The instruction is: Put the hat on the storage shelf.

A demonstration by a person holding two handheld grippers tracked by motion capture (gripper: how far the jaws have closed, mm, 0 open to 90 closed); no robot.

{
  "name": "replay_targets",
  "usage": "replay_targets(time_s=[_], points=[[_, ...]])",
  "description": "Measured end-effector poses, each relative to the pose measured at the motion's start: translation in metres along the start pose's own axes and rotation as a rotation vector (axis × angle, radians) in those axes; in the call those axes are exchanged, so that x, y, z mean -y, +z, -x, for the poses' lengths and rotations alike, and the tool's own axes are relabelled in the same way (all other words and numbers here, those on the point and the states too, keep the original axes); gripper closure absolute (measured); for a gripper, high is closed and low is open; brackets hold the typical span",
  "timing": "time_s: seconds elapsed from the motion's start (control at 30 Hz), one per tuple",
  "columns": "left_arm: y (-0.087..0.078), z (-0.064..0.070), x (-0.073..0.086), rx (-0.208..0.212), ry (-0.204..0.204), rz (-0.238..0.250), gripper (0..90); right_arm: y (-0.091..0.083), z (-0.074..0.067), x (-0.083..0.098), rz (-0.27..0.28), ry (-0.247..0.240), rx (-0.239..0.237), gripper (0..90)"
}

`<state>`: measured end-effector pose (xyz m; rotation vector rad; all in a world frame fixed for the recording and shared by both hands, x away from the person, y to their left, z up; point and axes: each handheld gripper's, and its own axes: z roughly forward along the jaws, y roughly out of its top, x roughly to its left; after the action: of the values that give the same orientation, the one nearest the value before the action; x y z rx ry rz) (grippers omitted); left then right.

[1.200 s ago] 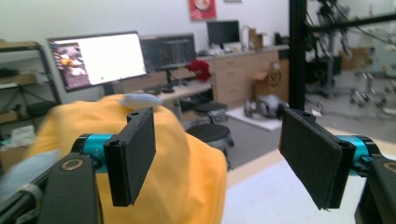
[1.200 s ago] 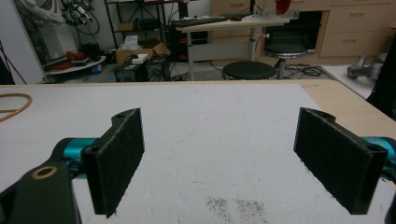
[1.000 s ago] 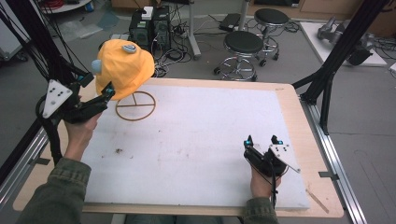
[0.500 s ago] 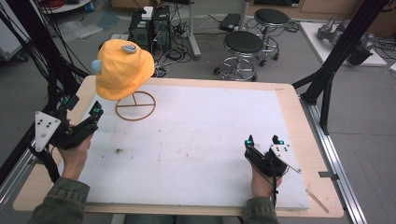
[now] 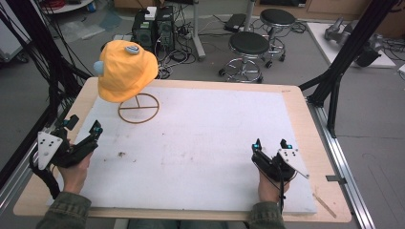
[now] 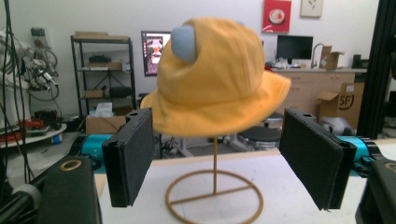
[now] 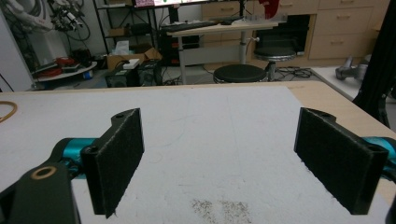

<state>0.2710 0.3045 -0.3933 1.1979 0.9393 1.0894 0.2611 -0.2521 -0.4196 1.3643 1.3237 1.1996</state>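
- High view: the yellow hat (image 5: 125, 70) sits on its wire stand (image 5: 138, 108) near the far left corner of the worktop (image 5: 215, 138). The left gripper (image 5: 82, 131), at the left edge, is much nearer to it than the right gripper (image 5: 271, 144).
- Left gripper view: jaws wide apart, empty; the hat (image 6: 215, 79) is straight ahead, well apart, its crown upright.
- Right gripper view: jaws wide, empty, over the bare white mat (image 7: 210, 135).

Orange hat (image 5: 125, 71) — pale-blue knobs
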Motion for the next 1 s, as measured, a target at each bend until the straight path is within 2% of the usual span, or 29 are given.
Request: replay_targets(time_s=[0.27, 0.57, 0.87, 1.0], points=[[-0.003, -0.009, 0.022, -0.017, -0.018, -0.064, 26.6, -0.001, 0.007, 0.001, 0.002, 0.023, 0.019, 14.8], [-0.008, -0.011, 0.031, -0.033, -0.025, -0.099, 25.7, -0.003, 0.018, 0.002, 0.007, 0.046, 0.052, 14.8], [-0.014, -0.016, 0.040, -0.043, -0.052, -0.140, 24.8, -0.003, 0.018, 0.006, -0.018, 0.043, 0.046, 13.7], [-0.013, -0.020, 0.045, -0.049, -0.068, -0.191, 24.9, -0.003, 0.015, 0.007, -0.028, 0.038, 0.033, 13.5]])
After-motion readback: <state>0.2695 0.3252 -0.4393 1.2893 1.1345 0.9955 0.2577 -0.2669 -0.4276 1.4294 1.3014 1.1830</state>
